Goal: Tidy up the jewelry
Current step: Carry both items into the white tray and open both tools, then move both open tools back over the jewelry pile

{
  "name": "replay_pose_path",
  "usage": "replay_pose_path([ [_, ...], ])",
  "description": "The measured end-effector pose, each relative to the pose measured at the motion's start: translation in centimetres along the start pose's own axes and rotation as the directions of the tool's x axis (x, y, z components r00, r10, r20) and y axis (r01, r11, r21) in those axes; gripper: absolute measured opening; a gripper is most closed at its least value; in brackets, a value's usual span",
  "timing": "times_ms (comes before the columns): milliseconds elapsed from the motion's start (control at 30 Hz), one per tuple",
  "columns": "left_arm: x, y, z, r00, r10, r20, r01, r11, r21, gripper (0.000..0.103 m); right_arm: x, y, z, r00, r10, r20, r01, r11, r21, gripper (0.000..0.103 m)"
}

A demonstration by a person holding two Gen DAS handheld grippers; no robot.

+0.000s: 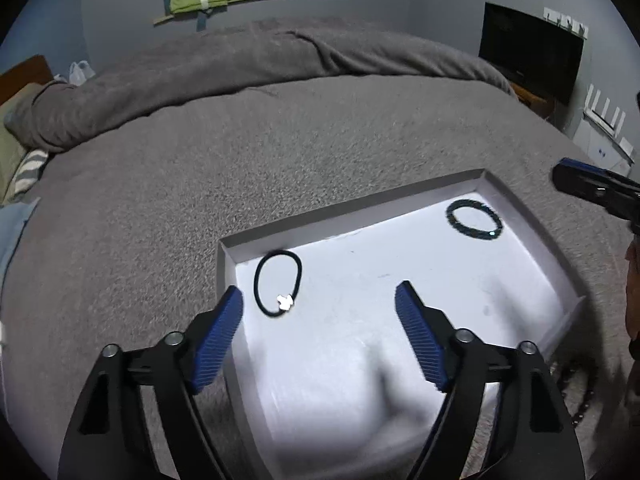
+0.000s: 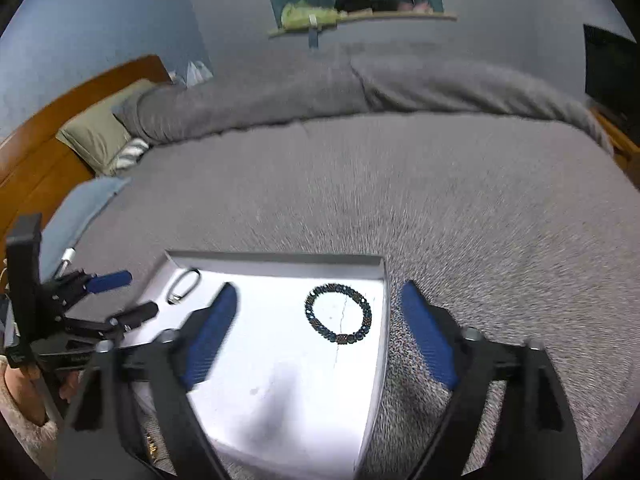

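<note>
A shallow white box [image 1: 352, 216] [image 2: 276, 258] lies on the grey bed. In it are a black cord bracelet with a white charm [image 1: 277, 283] [image 2: 183, 286] at the far left corner and a dark beaded bracelet [image 1: 474, 219] [image 2: 338, 313] at the far right. My left gripper [image 1: 319, 298] is open and empty, just above the box's near left part; it also shows in the right wrist view [image 2: 124, 296]. My right gripper [image 2: 318, 300] is open and empty over the box's right side, near the beaded bracelet; its tip shows in the left wrist view [image 1: 576, 180].
A dark beaded item [image 1: 576, 384] lies on the blanket just right of the box, blurred. The grey blanket [image 1: 240, 140] covers the bed, with pillows [image 2: 96, 136] and a wooden headboard [image 2: 36, 152] at the left. A TV [image 1: 528, 56] stands at the right.
</note>
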State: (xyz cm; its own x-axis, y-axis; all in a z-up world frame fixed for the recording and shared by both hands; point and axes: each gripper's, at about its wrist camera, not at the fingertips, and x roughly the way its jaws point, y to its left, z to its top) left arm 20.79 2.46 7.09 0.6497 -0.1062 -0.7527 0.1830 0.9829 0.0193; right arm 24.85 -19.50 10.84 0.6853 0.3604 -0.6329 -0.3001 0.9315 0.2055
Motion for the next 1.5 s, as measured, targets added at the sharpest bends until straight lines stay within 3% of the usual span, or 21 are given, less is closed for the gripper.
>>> replay_pose_path([
  [300,-5.4,-2.0,-2.2,0.997,0.032,0.072,-0.033,0.999,0.000,0.092,-7.4,2.3,-2.7,0.990,-0.038,0.135,0.046,0.997,-0.061,0.098],
  [500,-8.9,-2.7,-3.8,0.991,0.016,0.131,-0.011,0.999,-0.036,0.093,-11.0,2.9,-4.5,0.985,-0.004,0.171,0.016,0.997,-0.069,0.098],
  [800,-12.6,-2.2,-7.5,0.987,0.038,0.157,-0.027,0.997,-0.071,0.094,-15.3,1.7,-7.4,0.972,-0.032,0.232,0.036,0.999,-0.013,0.098],
  [933,-13.7,-2.2,-10.2,0.981,0.096,0.169,-0.088,0.995,-0.053,0.095,-16.2,1.1,-9.5,0.970,-0.104,0.220,0.106,0.994,0.006,0.098],
  [1200,-13.9,-2.4,-14.8,0.987,0.080,0.142,-0.070,0.995,-0.074,0.095,-14.7,1.5,-14.0,0.978,-0.148,0.148,0.159,0.985,-0.070,0.098],
  [1500,-12.6,-3.5,-17.4,0.981,0.121,0.153,-0.110,0.991,-0.078,0.095,-12.4,0.6,-18.2,0.988,-0.130,0.087,0.132,0.991,-0.020,0.098],
])
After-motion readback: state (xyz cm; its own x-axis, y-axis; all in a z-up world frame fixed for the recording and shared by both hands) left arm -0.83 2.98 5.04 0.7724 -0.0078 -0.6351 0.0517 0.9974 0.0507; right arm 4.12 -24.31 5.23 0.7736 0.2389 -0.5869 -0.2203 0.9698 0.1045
